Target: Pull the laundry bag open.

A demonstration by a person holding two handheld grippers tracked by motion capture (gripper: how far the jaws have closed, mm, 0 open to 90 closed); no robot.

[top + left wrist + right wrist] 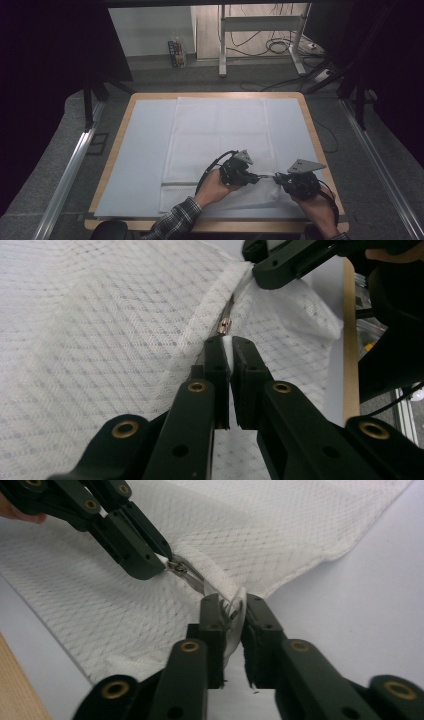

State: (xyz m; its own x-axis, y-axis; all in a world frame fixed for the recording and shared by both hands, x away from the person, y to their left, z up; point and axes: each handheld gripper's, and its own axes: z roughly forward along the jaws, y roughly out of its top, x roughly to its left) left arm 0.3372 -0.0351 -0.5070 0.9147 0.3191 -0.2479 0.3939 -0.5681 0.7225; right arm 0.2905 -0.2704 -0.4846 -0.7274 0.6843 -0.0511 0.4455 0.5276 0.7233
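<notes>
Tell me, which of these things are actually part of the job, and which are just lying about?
In use: white mesh bag; its zipper; left gripper, shut on the bag's zipper edge; right gripper, shut on the bag's end.

Lying about: cables on the floor; small carton by the wall.

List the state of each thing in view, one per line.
Mesh bag: flat on the table, near edge lifted.
Zipper: slider near the bag's end.
Left claw: shut on zipper pull.
Right claw: shut on bag's end.
Table: covered by a white sheet.
</notes>
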